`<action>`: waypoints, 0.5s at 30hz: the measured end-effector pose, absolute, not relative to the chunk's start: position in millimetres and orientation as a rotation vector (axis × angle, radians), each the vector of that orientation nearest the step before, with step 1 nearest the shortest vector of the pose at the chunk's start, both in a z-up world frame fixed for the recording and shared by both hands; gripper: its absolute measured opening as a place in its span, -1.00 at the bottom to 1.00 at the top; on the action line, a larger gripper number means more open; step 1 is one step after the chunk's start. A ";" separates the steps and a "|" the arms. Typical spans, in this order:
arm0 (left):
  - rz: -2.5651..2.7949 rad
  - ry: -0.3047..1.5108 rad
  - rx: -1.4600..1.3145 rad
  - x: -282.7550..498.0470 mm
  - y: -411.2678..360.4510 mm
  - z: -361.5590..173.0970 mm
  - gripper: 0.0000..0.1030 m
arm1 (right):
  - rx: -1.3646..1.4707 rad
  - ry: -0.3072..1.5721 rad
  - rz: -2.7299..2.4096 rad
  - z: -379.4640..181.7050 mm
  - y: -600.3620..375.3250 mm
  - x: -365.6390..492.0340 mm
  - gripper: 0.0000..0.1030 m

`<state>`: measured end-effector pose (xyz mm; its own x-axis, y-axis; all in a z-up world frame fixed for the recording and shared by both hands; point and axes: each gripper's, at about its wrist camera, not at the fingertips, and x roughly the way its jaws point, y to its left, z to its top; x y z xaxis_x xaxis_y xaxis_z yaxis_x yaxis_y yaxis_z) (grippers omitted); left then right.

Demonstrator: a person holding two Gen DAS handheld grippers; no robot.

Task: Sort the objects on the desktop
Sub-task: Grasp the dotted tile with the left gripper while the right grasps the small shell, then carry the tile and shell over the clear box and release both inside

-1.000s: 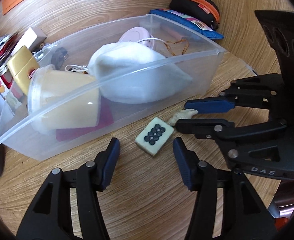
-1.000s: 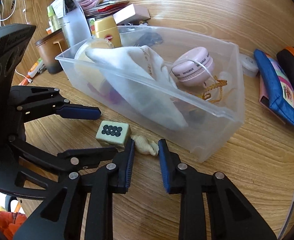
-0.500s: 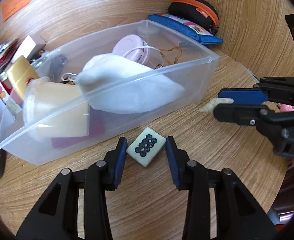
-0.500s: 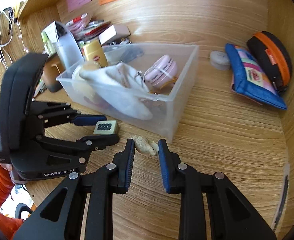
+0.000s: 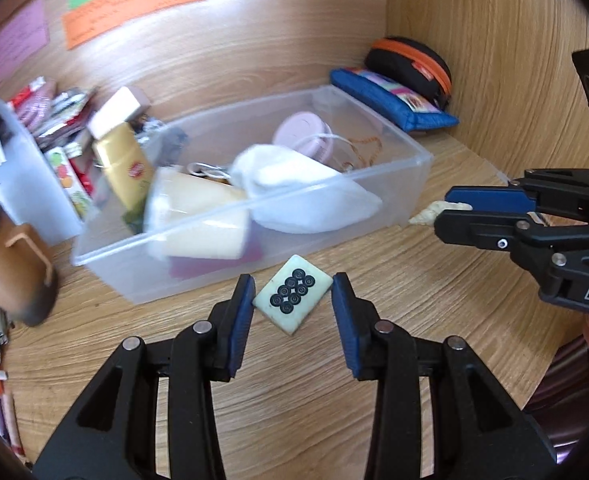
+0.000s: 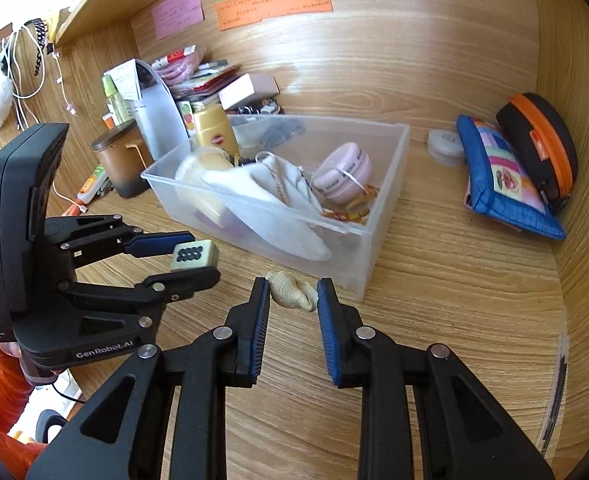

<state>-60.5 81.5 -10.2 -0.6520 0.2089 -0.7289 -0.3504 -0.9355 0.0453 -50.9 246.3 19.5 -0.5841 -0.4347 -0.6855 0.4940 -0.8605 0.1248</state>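
Tile (image 5: 292,299) between left claw (image 5: 292,312) pads

One mahjong tile (image 5: 292,299), one shell (image 6: 290,291), two pouches (image 6: 506,178).

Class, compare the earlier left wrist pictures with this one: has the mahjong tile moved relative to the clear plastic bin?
Yes. The mahjong tile, gripped in the left gripper, has lifted off the desk and away from the clear plastic bin.

We see a wooden desk (image 6: 434,280); ahead of our right claw (image 6: 293,298) stand a clear bin (image 6: 390,184) and a blue pouch (image 6: 502,184).
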 end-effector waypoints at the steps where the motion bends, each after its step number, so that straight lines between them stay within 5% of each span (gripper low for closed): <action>1: 2.607 0.255 -1.102 -58.0 77.6 -6.9 -0.24 | 1.004 0.109 -2.410 22.5 245.8 -49.3 -0.57; 15: 2.768 0.158 -0.975 -47.2 25.8 44.2 -0.24 | 0.912 0.117 -2.448 61.0 233.8 -48.0 -0.57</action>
